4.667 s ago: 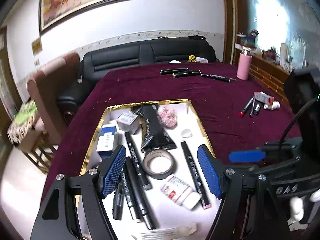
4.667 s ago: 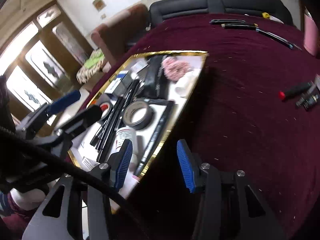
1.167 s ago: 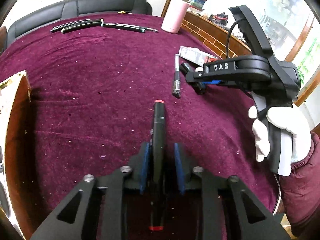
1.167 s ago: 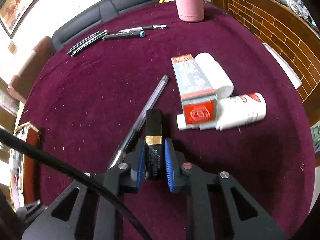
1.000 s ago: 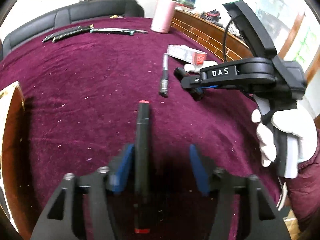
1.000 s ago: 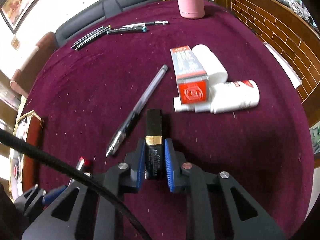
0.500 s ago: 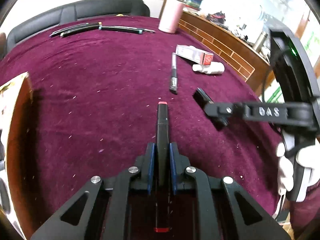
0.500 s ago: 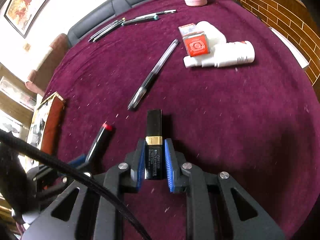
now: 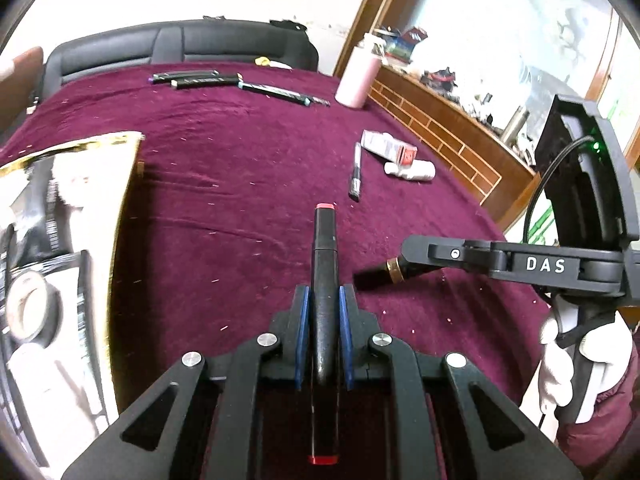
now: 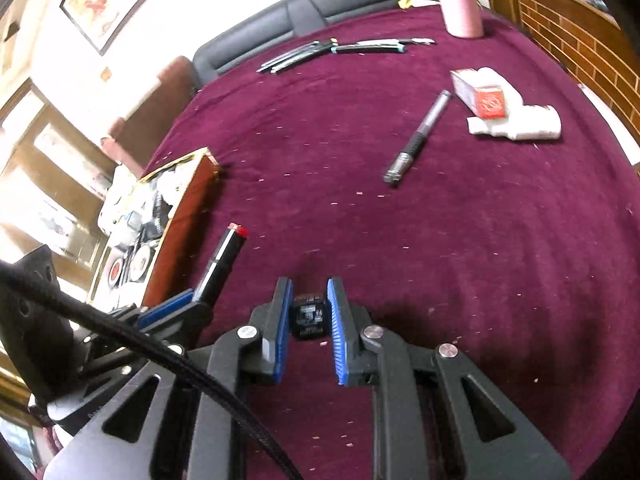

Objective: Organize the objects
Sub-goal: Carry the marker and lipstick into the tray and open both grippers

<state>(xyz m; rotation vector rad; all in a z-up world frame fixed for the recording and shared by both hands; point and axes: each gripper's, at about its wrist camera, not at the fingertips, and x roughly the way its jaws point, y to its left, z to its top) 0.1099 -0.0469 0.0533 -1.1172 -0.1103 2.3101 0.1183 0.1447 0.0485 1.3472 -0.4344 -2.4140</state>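
My left gripper [image 9: 323, 312] is clamped on a red-capped marker [image 9: 325, 248]; my right gripper [image 10: 308, 312] pinches a black lipstick tube [image 10: 307, 317], tray [image 10: 182, 216] at ten o'clock

Maroon tablecloth [image 9: 240, 184]: tray [image 9: 120, 200], pens [image 9: 240, 82], bottle [image 9: 356, 80].

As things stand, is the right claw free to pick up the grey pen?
Probably not: the path over the cloth to the pen is clear, but the right claw is already shut on a black tube.
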